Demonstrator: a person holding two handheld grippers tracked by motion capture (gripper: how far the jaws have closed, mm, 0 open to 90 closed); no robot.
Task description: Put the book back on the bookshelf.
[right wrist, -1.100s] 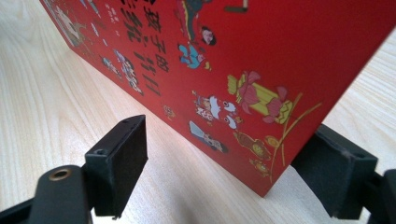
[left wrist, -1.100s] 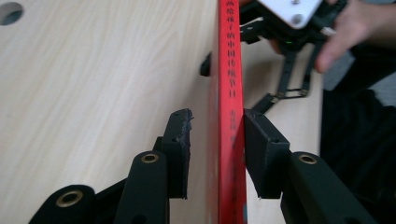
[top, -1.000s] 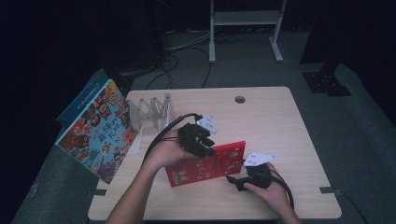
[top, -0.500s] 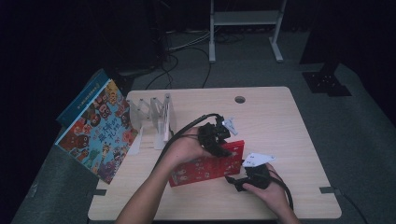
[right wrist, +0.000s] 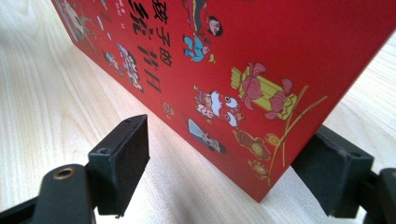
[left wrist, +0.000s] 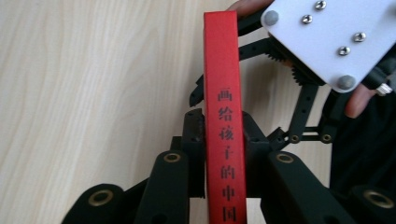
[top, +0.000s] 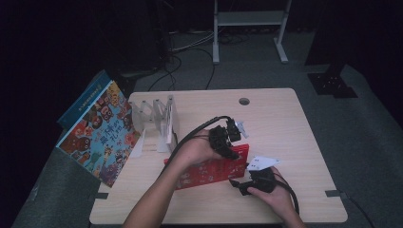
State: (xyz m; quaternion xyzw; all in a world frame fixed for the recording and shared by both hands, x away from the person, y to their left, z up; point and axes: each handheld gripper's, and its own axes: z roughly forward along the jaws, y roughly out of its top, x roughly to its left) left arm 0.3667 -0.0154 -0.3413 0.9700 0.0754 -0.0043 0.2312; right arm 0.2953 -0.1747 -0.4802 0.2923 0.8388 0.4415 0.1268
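From the high view, the red book point(top: 209, 168) stands on its long edge near the front middle of the pale wooden table point(top: 285, 118), tilted a little. The left gripper point(top: 231, 147) comes in over the book's upper right corner, and the right gripper point(top: 240, 186) sits low at its lower right corner, close to the table's front edge. Left of the book, a clear slotted book rack point(top: 159, 121) stands near the table's left side, with a colourful picture book point(top: 97, 135) leaning beyond the left edge. Bare tabletop lies open behind the book and off to the right, all the way out to the small cable hole point(top: 244, 101) near the far edge.

Over to the left gripper view: the red spine with its dark characters point(left wrist: 224, 135) runs straight up the middle, and the two black pads point(left wrist: 194, 154) sit flush on either cover. The jaws have just been closing, and now they clamp the book. Beyond the spine, the right gripper's grey plate point(left wrist: 327, 37) and linkage crowd the upper right, just beside the book's far end. To the left is clear wood grain.

Right gripper view now: the book's illustrated red cover point(right wrist: 261, 70) slants across, its bottom corner down on the table between the jaws. The left pad point(right wrist: 121, 158) stands apart from the cover with table showing between, and the right pad point(right wrist: 334, 168) sits behind the far face. So this gripper straddles the corner, loose, not squeezing.
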